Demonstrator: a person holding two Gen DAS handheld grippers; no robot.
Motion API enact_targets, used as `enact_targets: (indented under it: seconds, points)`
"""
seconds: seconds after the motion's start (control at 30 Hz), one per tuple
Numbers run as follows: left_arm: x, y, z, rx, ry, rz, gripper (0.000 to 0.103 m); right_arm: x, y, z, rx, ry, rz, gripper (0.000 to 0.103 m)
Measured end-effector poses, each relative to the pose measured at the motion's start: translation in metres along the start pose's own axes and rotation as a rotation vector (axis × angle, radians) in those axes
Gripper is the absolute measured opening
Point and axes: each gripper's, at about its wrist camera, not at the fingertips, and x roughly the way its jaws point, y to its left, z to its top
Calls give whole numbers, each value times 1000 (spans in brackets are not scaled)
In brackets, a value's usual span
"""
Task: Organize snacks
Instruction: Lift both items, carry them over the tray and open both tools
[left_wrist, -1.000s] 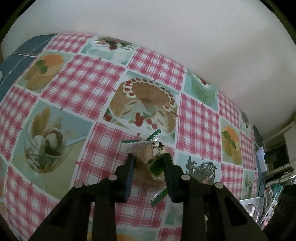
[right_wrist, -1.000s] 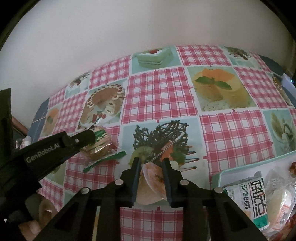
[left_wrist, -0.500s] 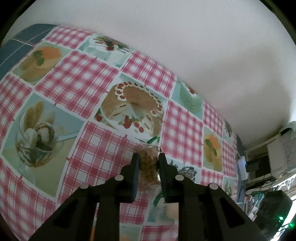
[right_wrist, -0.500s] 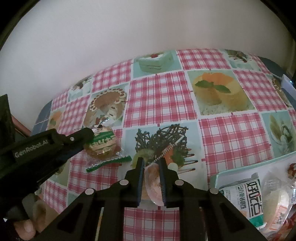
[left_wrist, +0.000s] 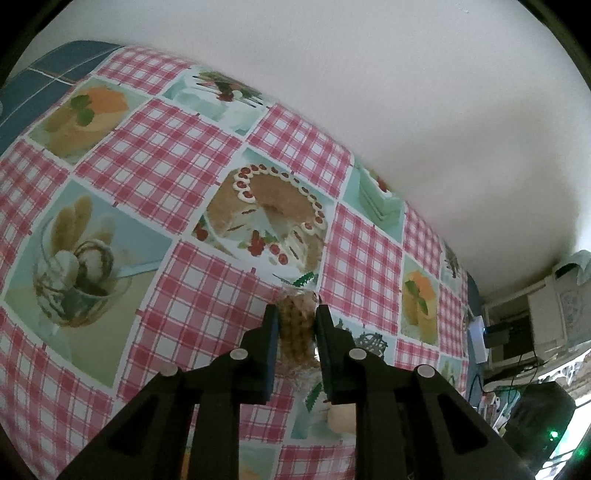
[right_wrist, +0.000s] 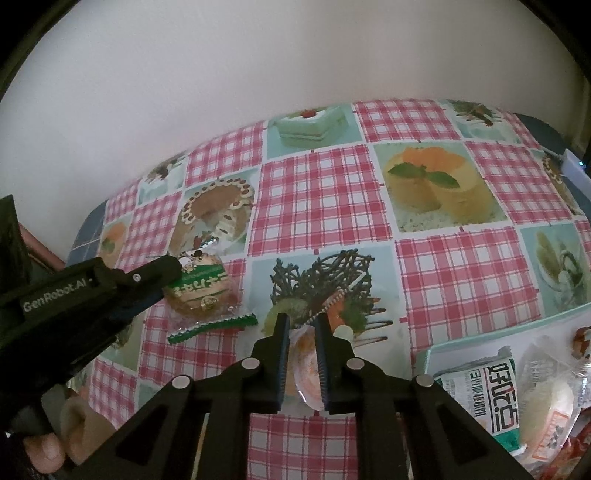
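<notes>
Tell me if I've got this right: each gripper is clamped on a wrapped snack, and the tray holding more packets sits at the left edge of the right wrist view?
Nearly. The tray sits at the right edge of the right wrist view. The left gripper is clamped on a round pastry and the right gripper on a clear-wrapped snack.

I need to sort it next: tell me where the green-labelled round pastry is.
The green-labelled pastry lies on the checked tablecloth, left in the right wrist view, clamped in the left gripper, left of the clear-wrapped snack that the right gripper holds.
</notes>
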Motion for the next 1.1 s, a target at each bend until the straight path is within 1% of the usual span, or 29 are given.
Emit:
enact_targets:
  seconds: [0.07, 0.17, 0.23, 0.27, 0.3, 0.43, 0.5, 0.57, 0.63, 0.77, 0.8, 0.83, 0.9, 0.97, 1.03, 1.1]
  points:
    - [3, 4, -1, -8, 18, 7, 21, 0, 0, 0, -2, 9, 5, 18]
    - [8, 11, -2, -42, 40, -14, 21, 2, -1, 0, 1, 27, 11, 19]
    - [9, 15, -2, -58, 46, -27, 21, 3, -1, -1, -4, 41, 23, 28]
    - [8, 16, -2, -61, 47, -28, 21, 3, -1, -1, -7, 47, 24, 37]
    - [8, 17, -2, -65, 45, -27, 21, 3, 1, -2, -17, 49, 19, 40]
    - [5, 21, -1, -83, 49, -29, 21, 5, 9, -6, -62, 67, 12, 42]
    - [4, 24, 0, -93, 52, -32, 21, 6, 17, -9, -111, 70, -21, 45]
    - [2, 30, 0, -103, 55, -39, 21, 10, 24, -12, -159, 75, -49, 47]
    - [2, 33, 0, -110, 59, -46, 21, 12, 29, -14, -193, 76, -71, 48]
    - [9, 41, -2, -115, 90, -23, 22, 19, 35, -19, -257, 79, -130, 48]
    - [11, 44, -3, -123, 103, -23, 24, 21, 35, -19, -265, 82, -137, 48]
    - [13, 46, -4, -133, 109, -32, 33, 22, 35, -20, -268, 83, -144, 48]
    - [12, 45, -3, -130, 106, -47, 40, 24, 33, -20, -264, 84, -144, 48]
    - [10, 39, -2, -99, 98, -25, 55, 24, 32, -20, -262, 80, -142, 47]
    - [9, 33, -1, -61, 90, -4, 58, 24, 31, -20, -260, 78, -139, 47]
    - [9, 26, -1, -32, 86, 1, 61, 23, 30, -20, -261, 76, -136, 47]
